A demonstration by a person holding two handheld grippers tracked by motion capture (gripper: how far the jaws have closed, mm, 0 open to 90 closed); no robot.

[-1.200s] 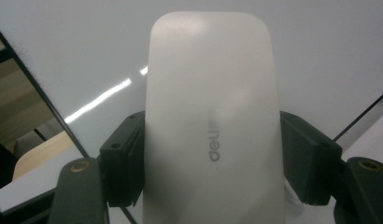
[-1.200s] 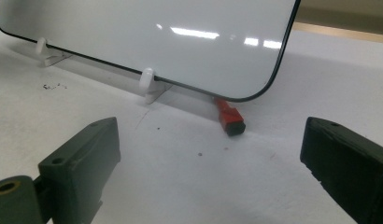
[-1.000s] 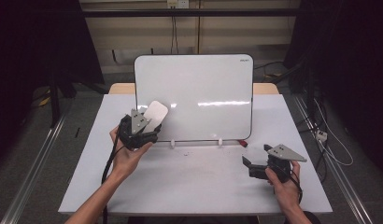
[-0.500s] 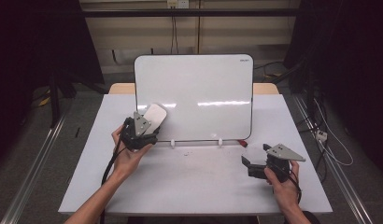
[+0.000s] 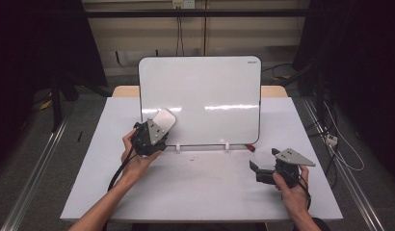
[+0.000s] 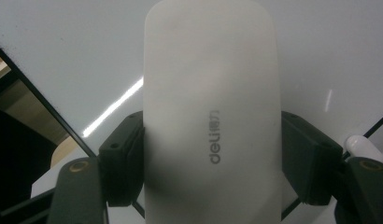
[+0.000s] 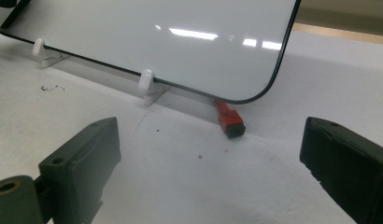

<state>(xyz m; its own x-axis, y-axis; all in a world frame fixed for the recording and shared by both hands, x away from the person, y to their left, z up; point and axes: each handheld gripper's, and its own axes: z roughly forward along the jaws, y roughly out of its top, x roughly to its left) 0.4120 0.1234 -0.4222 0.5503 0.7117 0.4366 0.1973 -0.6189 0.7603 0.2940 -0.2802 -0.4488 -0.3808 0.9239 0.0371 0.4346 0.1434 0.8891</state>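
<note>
A white board (image 5: pixel 200 98) stands upright on two white clips (image 7: pixel 146 81) at the middle of the table. My left gripper (image 5: pixel 159 126) is shut on a white eraser (image 6: pixel 210 116) marked "deli", held against the board's lower left part (image 6: pixel 63 56). The eraser (image 5: pixel 164 118) shows pale at that corner in the high view. My right gripper (image 5: pixel 256 168) rests open near the table's front right, nothing between its jaws. A red marker (image 7: pixel 229 119) lies under the board's lower right corner, ahead of the right gripper.
The white table (image 5: pixel 200 187) has bare room in front of the board. Small dark specks (image 7: pixel 48 87) lie on the table near the left clip. Dark curtains and metal rails (image 5: pixel 32 192) flank the table.
The left gripper with the eraser has slid slightly down and to the right along the board's lower left. The right gripper has stayed put.
</note>
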